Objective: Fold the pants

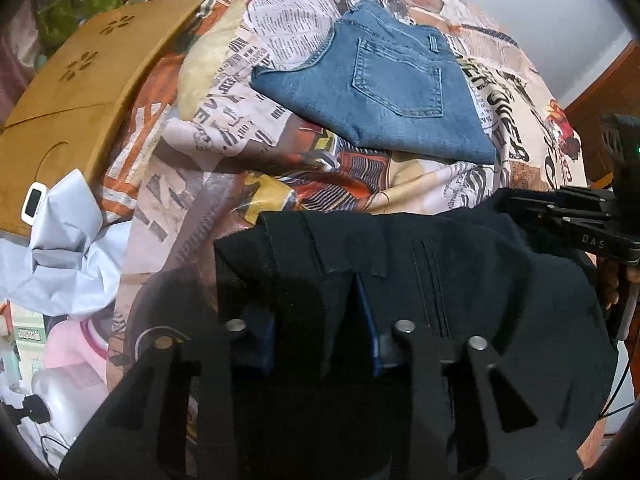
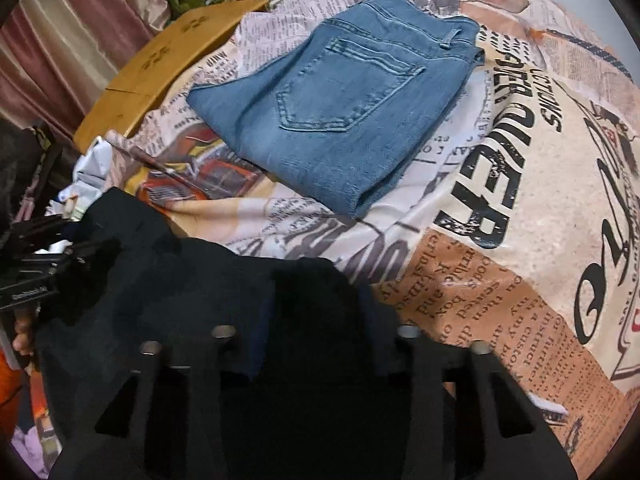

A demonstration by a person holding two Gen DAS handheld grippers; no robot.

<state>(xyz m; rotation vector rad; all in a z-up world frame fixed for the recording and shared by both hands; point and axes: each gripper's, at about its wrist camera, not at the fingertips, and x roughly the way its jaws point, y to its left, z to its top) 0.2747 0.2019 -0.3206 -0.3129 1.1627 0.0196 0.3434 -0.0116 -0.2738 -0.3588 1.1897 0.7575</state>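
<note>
Black cloth fills the gap of each claw: the left claw (image 1: 320, 344) is clamped on a fold of the black pants (image 1: 460, 272), blue pads pressing the fabric from both sides; the right claw (image 2: 316, 336) likewise bites a bunched edge of the same garment (image 2: 180, 280). No earlier view given, so only the grip is noted. Pants lie at the near edge of the bed, draped over a newspaper-print sheet (image 2: 500, 208). In the left view the right claw enters from the right side, over the pants' far corner. Beyond, well apart from the black pants, folded blue jeans (image 1: 384, 84) rest flat on the sheet, back pocket up. Wooden board (image 1: 80, 92) sits left of the bed; crumpled pale plastic (image 1: 64, 248) lies below it. Pinkish curtain (image 2: 72, 40) hangs behind.
</note>
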